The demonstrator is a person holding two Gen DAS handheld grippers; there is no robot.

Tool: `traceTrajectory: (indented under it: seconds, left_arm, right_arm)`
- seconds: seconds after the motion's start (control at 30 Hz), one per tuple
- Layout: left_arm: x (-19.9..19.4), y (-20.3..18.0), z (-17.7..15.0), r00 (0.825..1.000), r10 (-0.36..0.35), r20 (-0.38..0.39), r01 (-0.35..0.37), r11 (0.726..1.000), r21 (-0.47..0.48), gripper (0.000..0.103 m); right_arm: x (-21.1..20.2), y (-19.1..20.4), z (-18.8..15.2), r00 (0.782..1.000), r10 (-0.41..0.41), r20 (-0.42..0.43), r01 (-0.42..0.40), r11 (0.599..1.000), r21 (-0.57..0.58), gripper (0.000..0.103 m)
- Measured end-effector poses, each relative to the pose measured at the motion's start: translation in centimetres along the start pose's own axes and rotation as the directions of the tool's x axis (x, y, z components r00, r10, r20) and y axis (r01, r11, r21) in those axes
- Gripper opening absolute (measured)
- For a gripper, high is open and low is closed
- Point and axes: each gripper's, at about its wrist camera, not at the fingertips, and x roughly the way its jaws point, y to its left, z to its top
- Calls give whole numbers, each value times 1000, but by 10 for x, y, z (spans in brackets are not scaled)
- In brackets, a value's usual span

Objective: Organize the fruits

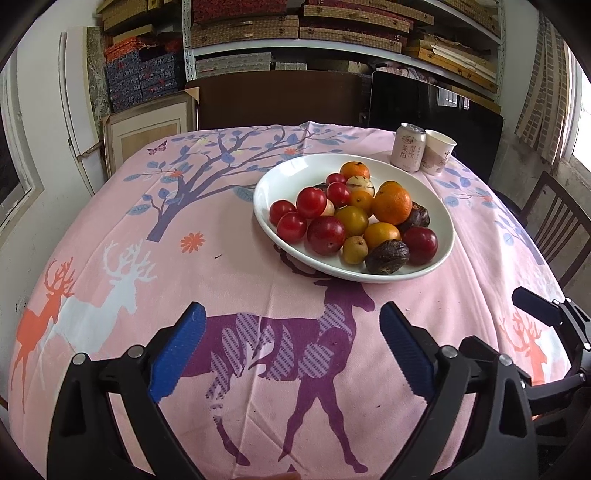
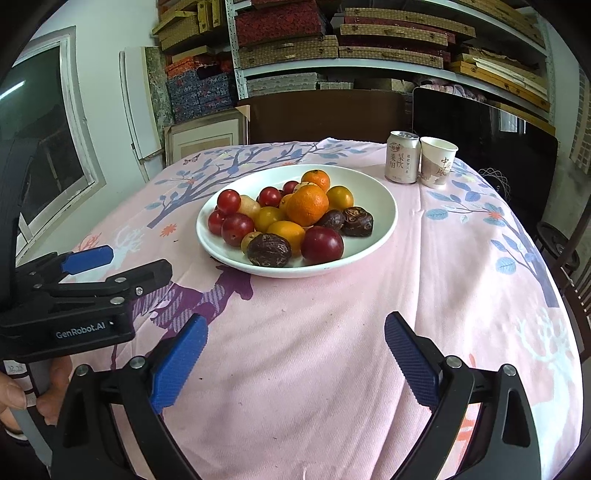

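A white plate on the pink tablecloth holds several fruits: red plums, oranges, yellow fruits and dark wrinkled fruits. The plate also shows in the right wrist view, with an orange and a dark fruit in it. My left gripper is open and empty, over the cloth short of the plate. My right gripper is open and empty, also short of the plate. The left gripper shows at the left edge of the right wrist view.
A drink can and a paper cup stand together at the table's far right, behind the plate. A wooden chair stands at the right. Shelves with stacked boxes fill the back wall.
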Motion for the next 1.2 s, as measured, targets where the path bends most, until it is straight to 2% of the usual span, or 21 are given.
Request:
traceTrajectory:
  seconds: [0.43, 1.2]
  left_arm:
    - [3, -9, -17, 1000, -1, -15, 2, 999, 40, 95]
    - [20, -9, -34, 997, -17, -69, 21, 998, 52, 95]
  right_arm:
    - [1, -9, -17, 1000, -21, -23, 21, 1000, 21, 97]
    - [11, -25, -30, 998, 2, -69, 4, 996, 91, 97]
